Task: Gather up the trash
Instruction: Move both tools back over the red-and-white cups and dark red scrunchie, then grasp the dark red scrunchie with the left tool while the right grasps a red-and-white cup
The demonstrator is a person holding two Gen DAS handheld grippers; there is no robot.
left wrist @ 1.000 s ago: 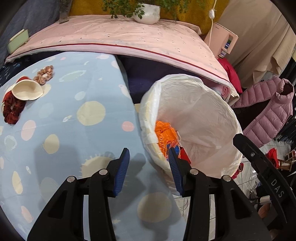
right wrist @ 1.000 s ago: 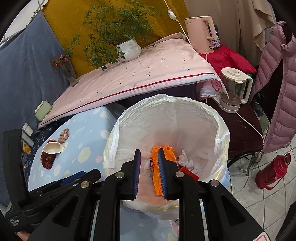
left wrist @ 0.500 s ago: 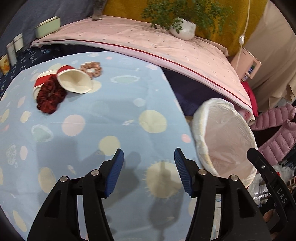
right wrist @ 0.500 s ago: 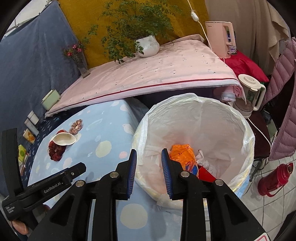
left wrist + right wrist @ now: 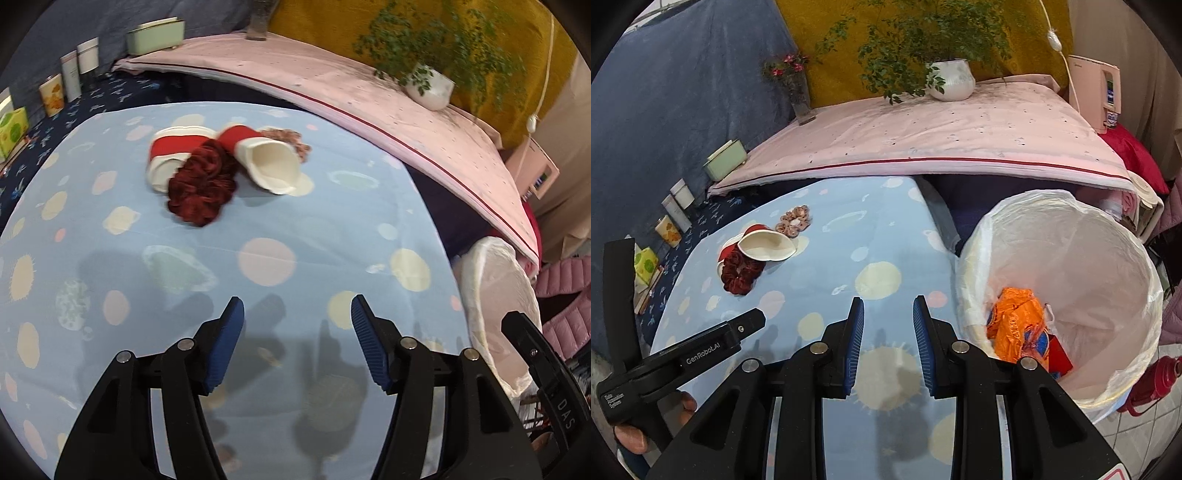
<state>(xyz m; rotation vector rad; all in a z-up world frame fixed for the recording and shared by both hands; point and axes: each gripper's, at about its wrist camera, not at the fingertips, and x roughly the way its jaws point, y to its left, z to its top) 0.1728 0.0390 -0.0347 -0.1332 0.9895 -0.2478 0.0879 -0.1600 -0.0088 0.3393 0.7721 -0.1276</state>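
An orange wrapper (image 5: 1019, 326) is binned in the lined bin (image 5: 1115, 258); two paper cups (image 5: 271, 168) remain far on the table (image 5: 314, 236), left tongs (image 5: 297, 332) opening empty, right tongs (image 5: 888, 330) apart, empty.

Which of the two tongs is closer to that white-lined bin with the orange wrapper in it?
Right. The right tongs hover beside the white-lined bin, near its rim, empty. The left tongs, jaws opening and empty, sit farther over the blue spotted tablecloth.
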